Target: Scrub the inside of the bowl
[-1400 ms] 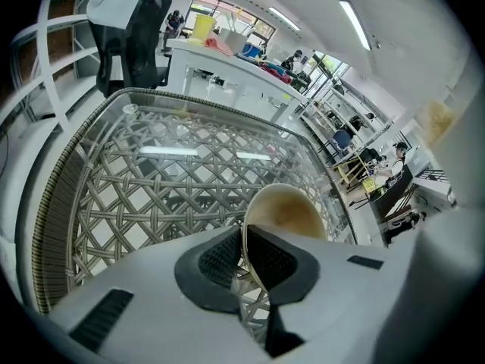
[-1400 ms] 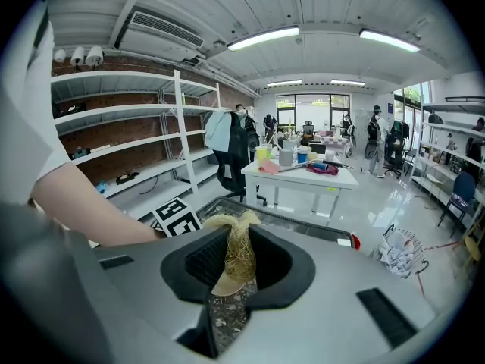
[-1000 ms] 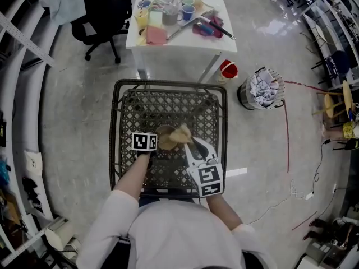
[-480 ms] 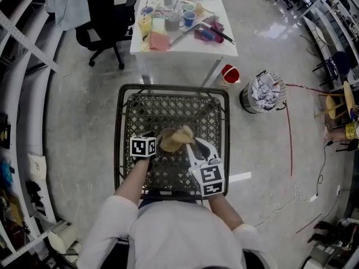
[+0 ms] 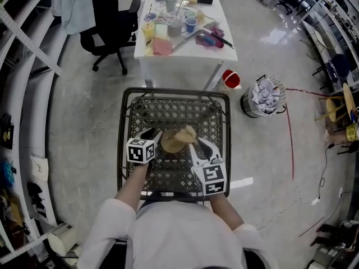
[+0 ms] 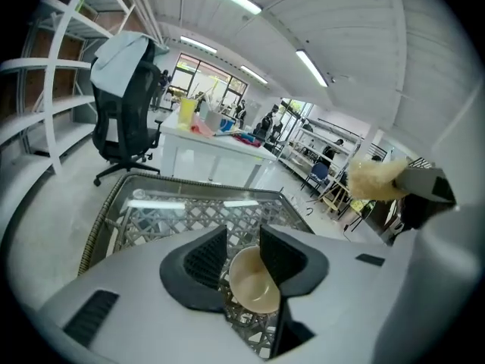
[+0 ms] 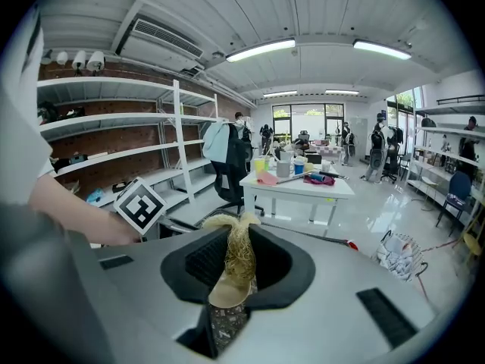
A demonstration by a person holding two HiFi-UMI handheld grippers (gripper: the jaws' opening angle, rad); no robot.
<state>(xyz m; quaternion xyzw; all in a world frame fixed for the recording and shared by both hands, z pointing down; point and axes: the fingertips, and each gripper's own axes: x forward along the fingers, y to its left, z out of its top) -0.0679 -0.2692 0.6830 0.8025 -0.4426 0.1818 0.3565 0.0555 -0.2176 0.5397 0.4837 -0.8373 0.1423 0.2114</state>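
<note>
A tan bowl (image 5: 170,143) stands upright on the lattice table (image 5: 168,108). My left gripper (image 5: 152,134) hovers above its left edge, open. Its jaws have just been opening wide from shut, then closing slightly. In the left gripper view the bowl (image 6: 254,283) shows below the gap of the left gripper (image 6: 242,237), untouched. My right gripper (image 5: 190,140) is shut on a tan fibrous scrubber (image 5: 185,133), held over the bowl's right rim. In the right gripper view the scrubber (image 7: 239,252) sits between the pads of the right gripper (image 7: 237,241), with the bowl (image 7: 226,293) beneath.
The lattice table has a raised dark rim. Beyond it stands a white table (image 5: 185,43) crowded with cups and cloths, with a black office chair (image 5: 109,18) to its left. A lined waste bin (image 5: 262,97) and a red container (image 5: 229,77) stand at the right. Shelving runs along the left.
My left gripper has opened, let go of the bowl and lifted up and away to its left. The right gripper has stayed put with the scrubber.
</note>
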